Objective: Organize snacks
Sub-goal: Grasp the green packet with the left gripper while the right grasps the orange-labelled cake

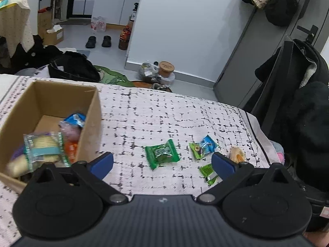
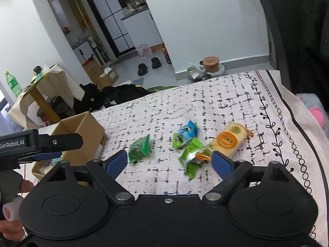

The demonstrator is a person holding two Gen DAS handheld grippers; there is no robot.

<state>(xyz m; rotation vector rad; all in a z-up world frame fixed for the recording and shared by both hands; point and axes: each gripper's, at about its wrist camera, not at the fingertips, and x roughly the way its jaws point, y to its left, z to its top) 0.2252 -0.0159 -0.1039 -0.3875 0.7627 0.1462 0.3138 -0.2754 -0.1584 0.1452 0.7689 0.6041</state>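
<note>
Though unclamped, wrappers (image 2: 193, 158) between fingers (image 2: 221, 161)

Cloth (image 1: 164, 113) lies bare beyond the packets (image 1: 162, 154); cardboard box (image 1: 90, 123) blocks left.

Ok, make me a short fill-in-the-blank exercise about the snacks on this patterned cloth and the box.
1. The brown cardboard box already holds several ____.
2. The cream bar with the round orange label lies on the patterned ____.
3. The jaws of the right gripper stand ____, holding nothing.
4. The dark green square packet lies ____ the box.

Missing words: snacks; cloth; open; outside
</note>
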